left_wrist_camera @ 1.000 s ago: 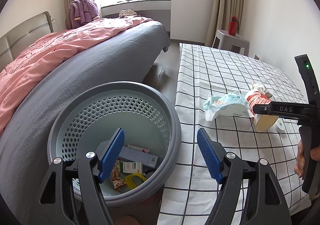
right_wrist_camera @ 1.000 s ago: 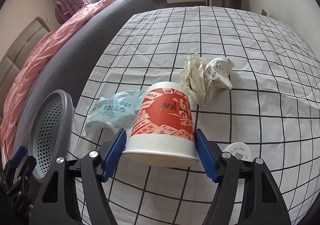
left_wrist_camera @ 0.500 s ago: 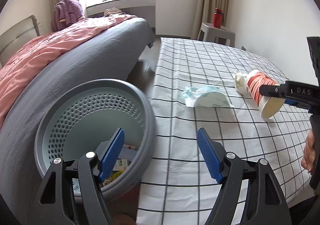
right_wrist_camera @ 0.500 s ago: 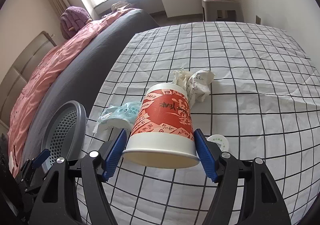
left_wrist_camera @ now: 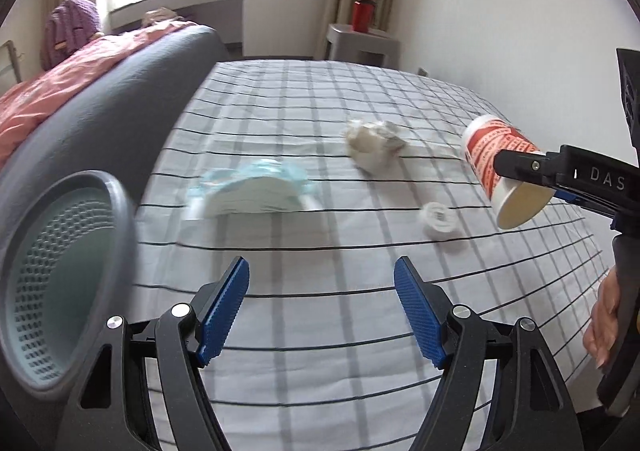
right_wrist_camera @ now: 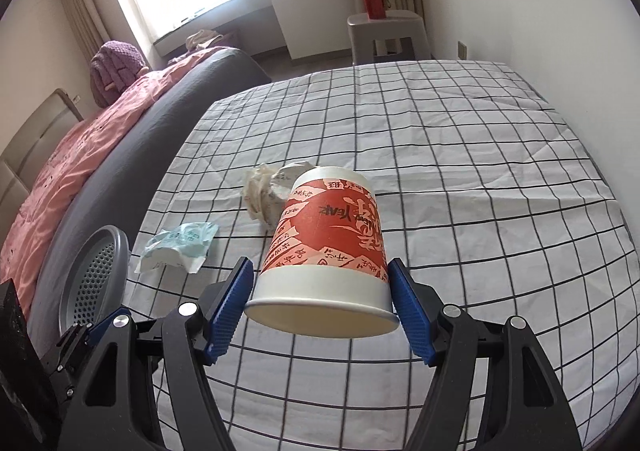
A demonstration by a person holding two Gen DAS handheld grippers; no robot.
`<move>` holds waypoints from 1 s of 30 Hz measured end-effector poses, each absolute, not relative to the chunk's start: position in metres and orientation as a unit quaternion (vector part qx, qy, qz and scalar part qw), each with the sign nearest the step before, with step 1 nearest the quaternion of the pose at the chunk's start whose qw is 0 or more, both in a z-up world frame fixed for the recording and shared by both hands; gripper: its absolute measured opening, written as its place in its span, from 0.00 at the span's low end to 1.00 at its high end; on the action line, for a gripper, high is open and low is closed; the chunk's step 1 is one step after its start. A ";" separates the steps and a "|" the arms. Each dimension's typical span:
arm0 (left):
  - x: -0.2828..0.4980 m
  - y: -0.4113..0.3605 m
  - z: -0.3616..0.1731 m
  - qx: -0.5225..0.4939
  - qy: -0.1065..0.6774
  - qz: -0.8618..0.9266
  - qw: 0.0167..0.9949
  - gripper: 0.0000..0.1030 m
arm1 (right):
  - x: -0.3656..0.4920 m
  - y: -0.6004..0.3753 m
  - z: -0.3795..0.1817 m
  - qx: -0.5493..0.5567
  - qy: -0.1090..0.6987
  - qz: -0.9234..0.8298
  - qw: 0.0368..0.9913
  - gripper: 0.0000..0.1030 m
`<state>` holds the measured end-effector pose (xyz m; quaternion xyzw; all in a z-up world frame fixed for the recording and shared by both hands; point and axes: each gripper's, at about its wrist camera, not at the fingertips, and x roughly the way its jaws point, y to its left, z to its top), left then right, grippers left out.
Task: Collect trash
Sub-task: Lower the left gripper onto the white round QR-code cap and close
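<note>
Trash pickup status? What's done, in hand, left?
Done: can't tell; the grey perforated bin's inside isn't visible. In hand: the right tool is clamped on the red-and-white paper cup, clear of the checked sheet. Left: blue wipes packet, crumpled paper wad, small white round lid. Left tool is open and empty.

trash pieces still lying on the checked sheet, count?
3: wet-wipe pack nearest the basket, crumpled paper farther back, small white lid by the lifted paper cup. Cup may hide more.
</note>
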<state>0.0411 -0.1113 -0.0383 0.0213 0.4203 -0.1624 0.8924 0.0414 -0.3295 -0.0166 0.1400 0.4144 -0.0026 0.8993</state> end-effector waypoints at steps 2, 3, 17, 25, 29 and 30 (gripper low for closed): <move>0.047 -0.133 -0.043 0.027 0.430 -0.177 0.885 0.70 | 0.038 -0.341 -0.016 0.139 0.411 -0.014 0.901 0.65; 0.048 -0.142 -0.045 0.031 0.433 -0.182 0.883 0.70 | 0.036 -0.348 -0.015 0.140 0.409 -0.021 0.902 0.65; 0.087 -0.230 -0.073 0.089 0.472 -0.211 0.851 0.70 | 0.028 -0.393 -0.008 0.178 0.393 -0.038 0.901 0.65; 0.097 -0.235 -0.083 0.110 0.472 -0.194 0.853 0.58 | 0.028 -0.401 -0.005 0.186 0.388 -0.039 0.902 0.65; 0.093 -0.238 -0.082 0.111 0.467 -0.197 0.855 0.37 | 0.028 -0.399 -0.005 0.185 0.388 -0.037 0.902 0.65; 0.093 -0.238 -0.082 0.110 0.467 -0.199 0.854 0.37 | 0.029 -0.398 -0.005 0.183 0.389 -0.037 0.902 0.65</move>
